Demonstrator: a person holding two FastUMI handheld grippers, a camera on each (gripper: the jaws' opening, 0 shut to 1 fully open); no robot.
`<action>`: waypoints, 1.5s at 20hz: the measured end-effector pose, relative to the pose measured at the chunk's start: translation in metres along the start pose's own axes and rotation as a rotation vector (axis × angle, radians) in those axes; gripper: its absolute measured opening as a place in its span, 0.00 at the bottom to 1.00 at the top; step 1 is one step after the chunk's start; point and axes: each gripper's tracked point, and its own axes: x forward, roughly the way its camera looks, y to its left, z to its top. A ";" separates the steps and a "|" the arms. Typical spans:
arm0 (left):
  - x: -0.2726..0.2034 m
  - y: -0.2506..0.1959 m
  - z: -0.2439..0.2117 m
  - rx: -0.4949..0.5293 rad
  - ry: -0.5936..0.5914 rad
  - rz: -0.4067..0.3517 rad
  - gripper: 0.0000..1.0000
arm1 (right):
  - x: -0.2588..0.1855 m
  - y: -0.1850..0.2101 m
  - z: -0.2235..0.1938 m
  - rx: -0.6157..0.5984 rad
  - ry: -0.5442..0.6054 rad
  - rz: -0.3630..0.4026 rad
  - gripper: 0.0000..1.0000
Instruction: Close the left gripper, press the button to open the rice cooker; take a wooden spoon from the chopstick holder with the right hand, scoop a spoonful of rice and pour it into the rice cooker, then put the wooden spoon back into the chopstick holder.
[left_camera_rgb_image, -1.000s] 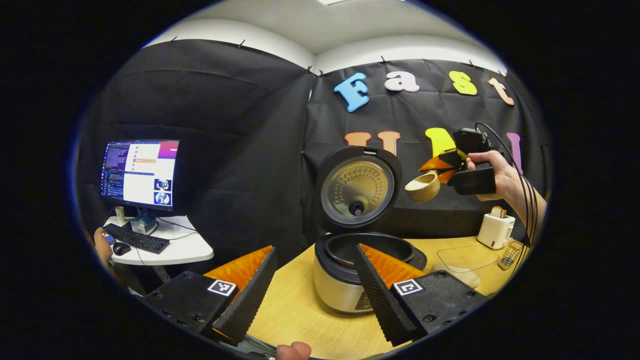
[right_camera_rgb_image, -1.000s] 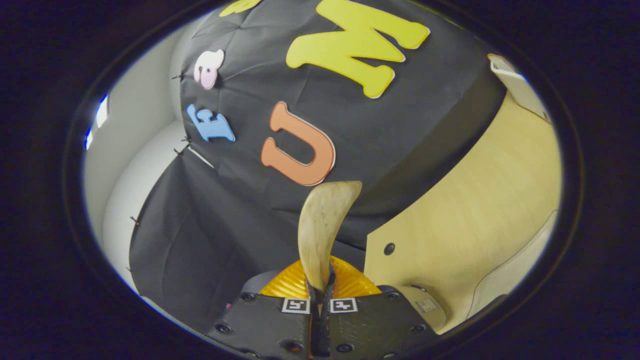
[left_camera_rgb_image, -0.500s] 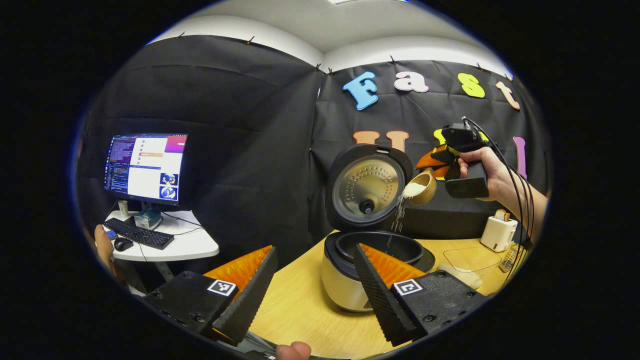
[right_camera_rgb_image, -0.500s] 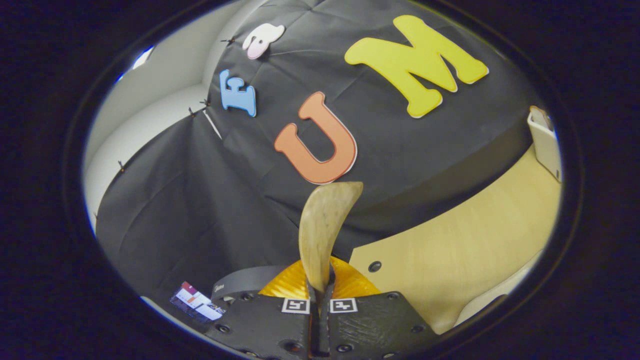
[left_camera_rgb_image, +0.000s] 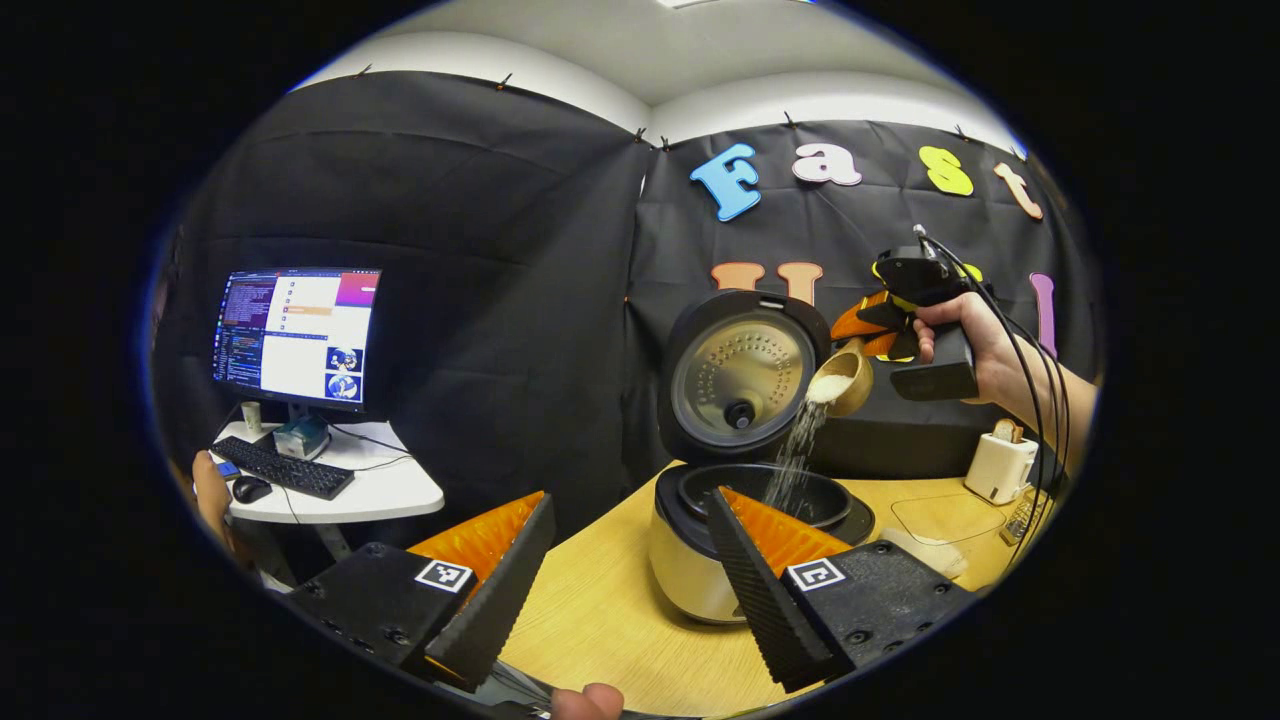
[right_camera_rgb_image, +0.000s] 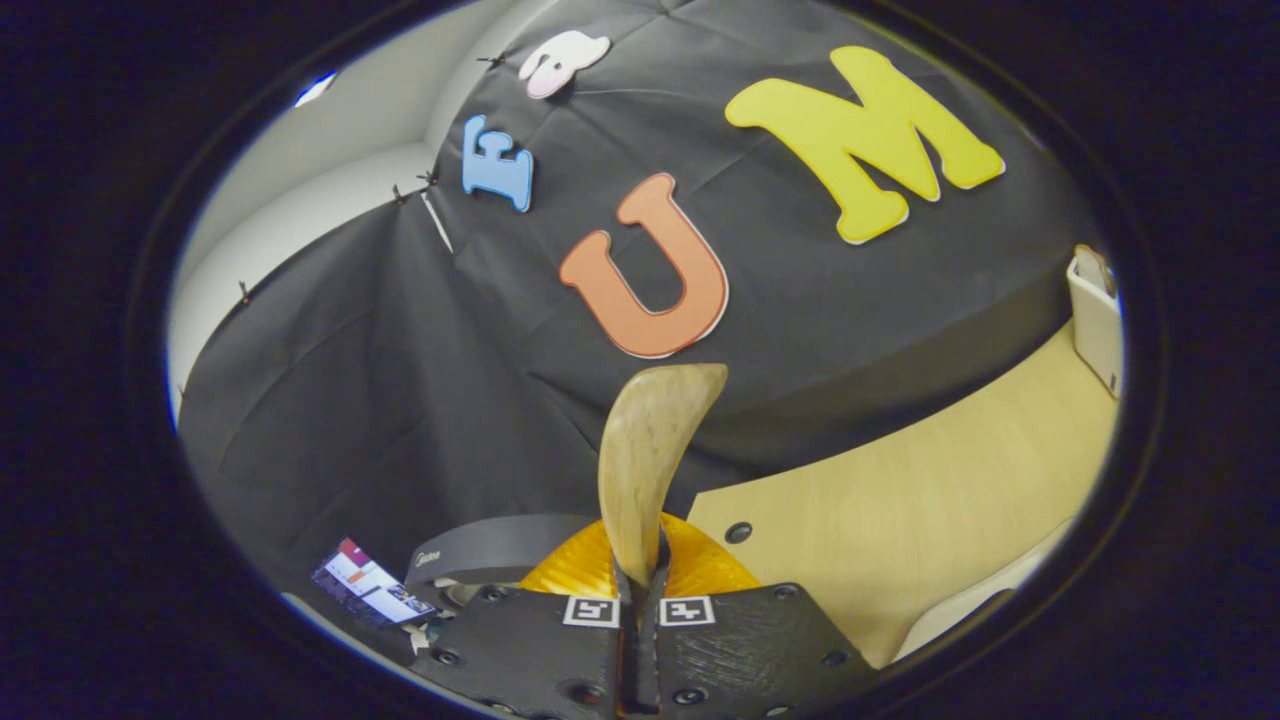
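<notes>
Above the open rice cooker (left_camera_rgb_image: 745, 540), the right gripper (right_camera_rgb_image: 640, 585) pinches the tilted wooden spoon (left_camera_rgb_image: 842, 378), rice (left_camera_rgb_image: 795, 460) streaming into the pot; the left gripper (left_camera_rgb_image: 625, 560) has its jaws wide apart.

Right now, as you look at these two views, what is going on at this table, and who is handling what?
A person works with two handheld grippers. The right gripper is shut on a wooden spoon, tipped above the rice cooker, whose lid stands open. Rice streams from the spoon into the pot. The left gripper is open and holds nothing, low over the wooden table in front of the cooker. The spoon has not yet gone back to its holder.
</notes>
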 end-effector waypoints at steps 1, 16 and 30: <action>0.000 0.000 0.000 0.000 0.000 0.003 0.98 | 0.001 0.001 0.001 0.000 -0.001 0.002 0.00; 0.000 -0.001 -0.001 -0.003 0.013 -0.013 0.98 | -0.003 0.022 0.008 -0.175 -0.074 -0.023 0.00; -0.004 0.002 0.002 0.038 0.010 0.005 0.98 | -0.015 0.035 0.004 -0.350 -0.192 -0.052 0.00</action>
